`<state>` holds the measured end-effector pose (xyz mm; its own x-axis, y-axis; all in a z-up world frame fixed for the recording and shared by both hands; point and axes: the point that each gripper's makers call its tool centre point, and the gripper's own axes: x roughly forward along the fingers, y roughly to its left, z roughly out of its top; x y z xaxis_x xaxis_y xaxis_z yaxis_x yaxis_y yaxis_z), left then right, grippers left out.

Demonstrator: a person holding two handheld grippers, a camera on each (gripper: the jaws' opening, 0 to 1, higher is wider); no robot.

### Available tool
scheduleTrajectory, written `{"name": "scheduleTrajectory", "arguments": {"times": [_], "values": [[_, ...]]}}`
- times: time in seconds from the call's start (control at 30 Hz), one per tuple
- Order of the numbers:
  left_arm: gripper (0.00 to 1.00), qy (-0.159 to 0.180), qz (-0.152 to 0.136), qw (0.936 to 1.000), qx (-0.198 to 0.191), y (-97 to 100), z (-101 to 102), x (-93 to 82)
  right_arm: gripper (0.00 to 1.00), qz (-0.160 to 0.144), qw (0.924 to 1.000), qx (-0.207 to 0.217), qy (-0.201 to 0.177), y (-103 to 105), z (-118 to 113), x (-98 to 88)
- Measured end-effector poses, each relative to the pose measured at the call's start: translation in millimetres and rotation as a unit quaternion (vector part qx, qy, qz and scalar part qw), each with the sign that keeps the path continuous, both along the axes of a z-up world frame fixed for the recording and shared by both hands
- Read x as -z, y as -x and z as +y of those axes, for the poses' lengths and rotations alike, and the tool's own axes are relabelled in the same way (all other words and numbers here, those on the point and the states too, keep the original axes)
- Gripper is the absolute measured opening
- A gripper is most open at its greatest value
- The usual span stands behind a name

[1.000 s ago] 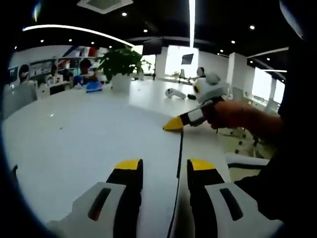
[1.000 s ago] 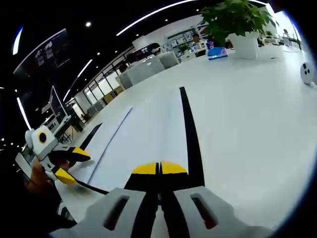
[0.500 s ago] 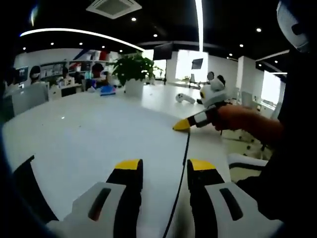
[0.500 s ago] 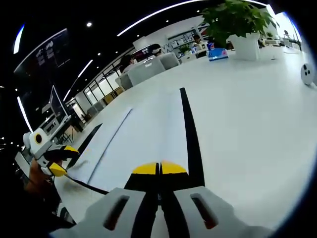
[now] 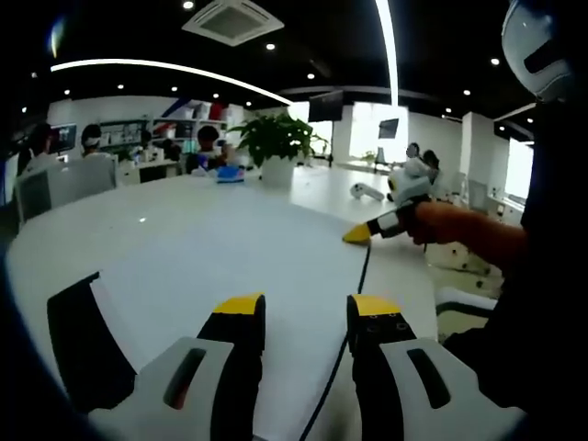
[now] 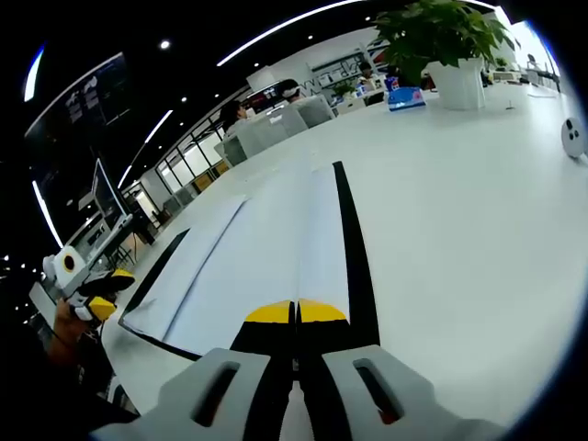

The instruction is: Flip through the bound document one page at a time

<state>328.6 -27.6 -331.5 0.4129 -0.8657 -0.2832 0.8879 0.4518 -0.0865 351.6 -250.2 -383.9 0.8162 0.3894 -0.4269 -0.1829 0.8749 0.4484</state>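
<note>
Left gripper view
- Left tool (image 5: 305,308): jaws spread, holding nothing, low over the white bound document with black spine (image 5: 220,248) lying on the white desk (image 5: 322,188).
- Right tool (image 5: 360,234): at the document's far edge.

Right gripper view
- Right tool (image 6: 296,312): jaws pressed together at the document (image 6: 276,257); whether paper sits between them, cannot tell.
- Potted green plant in white pot (image 6: 441,46): far desk (image 6: 478,220) end; wide bare surface between.

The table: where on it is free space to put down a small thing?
The widest bare patch of the table lies right of the bound document's black spine, running up to the potted plant. Another lies between the document and the far chairs. It is crowded at the near edge, where the right gripper pinches the page and the left gripper hovers.
</note>
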Motion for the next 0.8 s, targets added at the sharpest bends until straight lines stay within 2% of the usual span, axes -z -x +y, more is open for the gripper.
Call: {"name": "scheduleTrajectory", "arguments": {"times": [0.13, 0.43, 0.63, 0.8], "values": [[0.38, 0.017, 0.013, 0.9998, -0.008, 2.2, 7.5, -3.5, 0.01, 0.002, 1.0000, -0.001, 0.000, -0.4, -0.1, 0.6], [0.38, 0.011, 0.003, 0.9996, -0.026, 3.0, 23.8, -4.3, 0.01, -0.004, 1.0000, 0.000, 0.006, -0.2, 0.4, 0.7], [0.38, 0.033, -0.005, 0.9988, -0.037, 5.6, 33.0, -12.3, 0.01, -0.001, 1.0000, 0.005, 0.007, 0.0, 0.9, 0.7], [0.38, 0.039, -0.006, 0.9983, -0.042, 9.9, 36.4, -10.8, 0.01, -0.001, 1.0000, 0.006, 0.006, 0.4, 1.5, 0.5]]}}
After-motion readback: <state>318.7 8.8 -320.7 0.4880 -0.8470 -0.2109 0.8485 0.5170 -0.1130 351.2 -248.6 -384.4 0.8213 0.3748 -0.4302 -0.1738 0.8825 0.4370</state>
